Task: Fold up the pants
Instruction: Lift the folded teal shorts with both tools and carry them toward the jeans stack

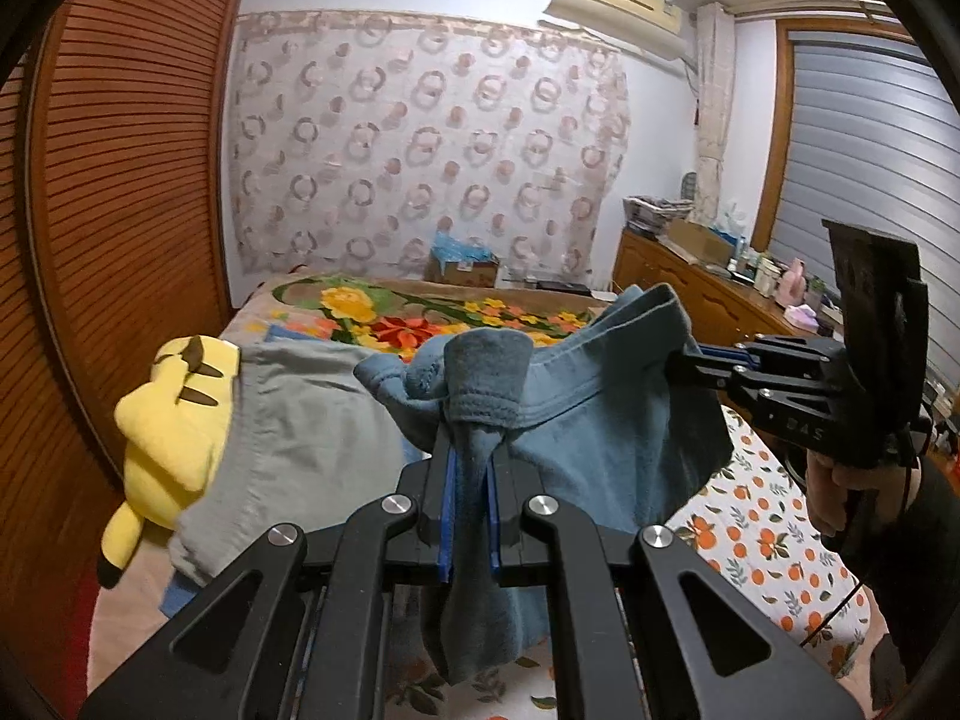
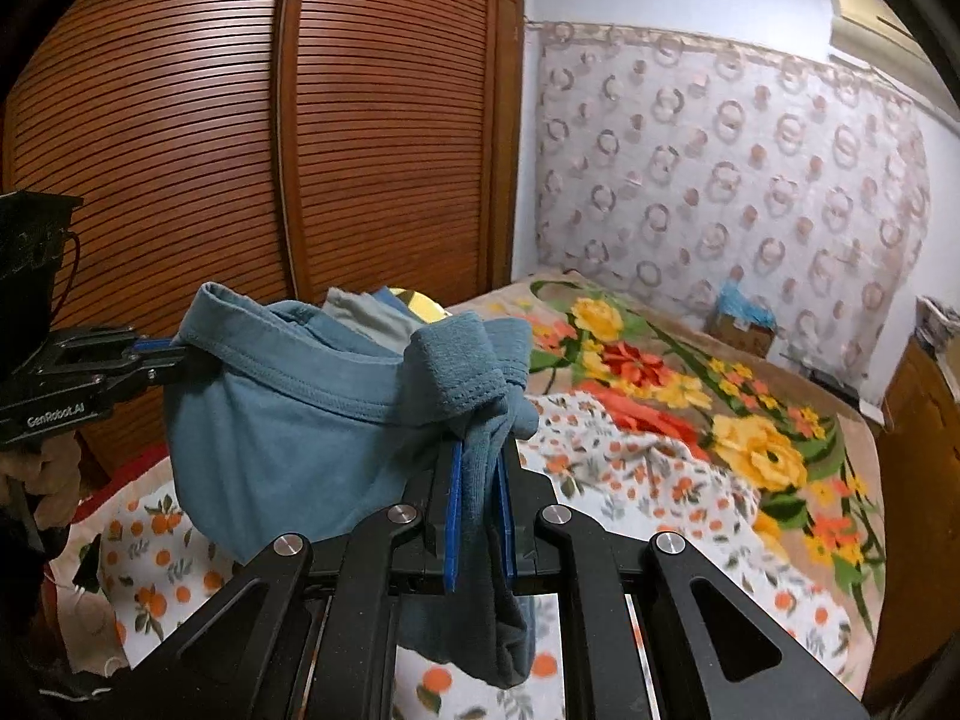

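Bedroom w/ floral bed [image 2: 690,420] below. Holding blue pants [image 1: 588,396] up off bed, left tongs [image 1: 471,456] & right tongs [image 2: 480,462] each pinching a bunched edge. Prob. mid-lift before fold; next needing cloth spread taut, then laying flat.

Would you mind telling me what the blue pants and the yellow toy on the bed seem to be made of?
Blue pants: soft matte knit, probably cotton jersey; they drape limply and show a stitched, ribbed waistband, with a fleecy-looking inside. Yellow toy: plush fabric over stuffing, judging by its rounded, fuzzy matte surface.
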{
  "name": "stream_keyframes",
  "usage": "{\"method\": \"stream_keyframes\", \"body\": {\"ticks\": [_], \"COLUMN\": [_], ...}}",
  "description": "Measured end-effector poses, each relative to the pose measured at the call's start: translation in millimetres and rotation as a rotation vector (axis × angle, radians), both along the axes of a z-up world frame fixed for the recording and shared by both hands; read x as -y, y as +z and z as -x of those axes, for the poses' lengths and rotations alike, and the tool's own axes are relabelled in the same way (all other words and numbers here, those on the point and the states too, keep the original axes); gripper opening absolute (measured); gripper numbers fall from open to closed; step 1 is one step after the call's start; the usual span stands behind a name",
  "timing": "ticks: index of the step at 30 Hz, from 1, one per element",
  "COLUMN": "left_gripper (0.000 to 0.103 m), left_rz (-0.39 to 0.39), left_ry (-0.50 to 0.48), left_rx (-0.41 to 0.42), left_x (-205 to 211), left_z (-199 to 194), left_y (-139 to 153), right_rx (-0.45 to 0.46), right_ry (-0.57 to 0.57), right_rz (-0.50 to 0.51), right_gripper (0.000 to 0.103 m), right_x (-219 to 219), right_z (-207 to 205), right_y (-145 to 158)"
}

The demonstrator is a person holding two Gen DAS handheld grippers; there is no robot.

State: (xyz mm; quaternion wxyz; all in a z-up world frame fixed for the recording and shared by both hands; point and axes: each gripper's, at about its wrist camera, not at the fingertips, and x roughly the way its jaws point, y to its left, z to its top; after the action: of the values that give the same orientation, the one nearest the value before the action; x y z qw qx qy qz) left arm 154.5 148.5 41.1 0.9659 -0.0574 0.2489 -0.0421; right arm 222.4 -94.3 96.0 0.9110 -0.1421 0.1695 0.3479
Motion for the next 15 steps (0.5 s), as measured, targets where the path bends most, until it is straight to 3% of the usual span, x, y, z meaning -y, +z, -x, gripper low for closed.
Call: {"method": "stream_keyframes", "body": {"ticks": [15], "left_gripper": [0.009], "left_rz": [0.044], "left_ry": [0.126], "left_rx": [0.022], "left_x": [-42], "left_z": [0], "left_y": [-3], "right_rx": [0.095], "right_ry": [0.135], "right_rz": [0.003], "right_gripper": [0.010], "right_x": [-46], "right_z": [-58], "right_y": [10]}}
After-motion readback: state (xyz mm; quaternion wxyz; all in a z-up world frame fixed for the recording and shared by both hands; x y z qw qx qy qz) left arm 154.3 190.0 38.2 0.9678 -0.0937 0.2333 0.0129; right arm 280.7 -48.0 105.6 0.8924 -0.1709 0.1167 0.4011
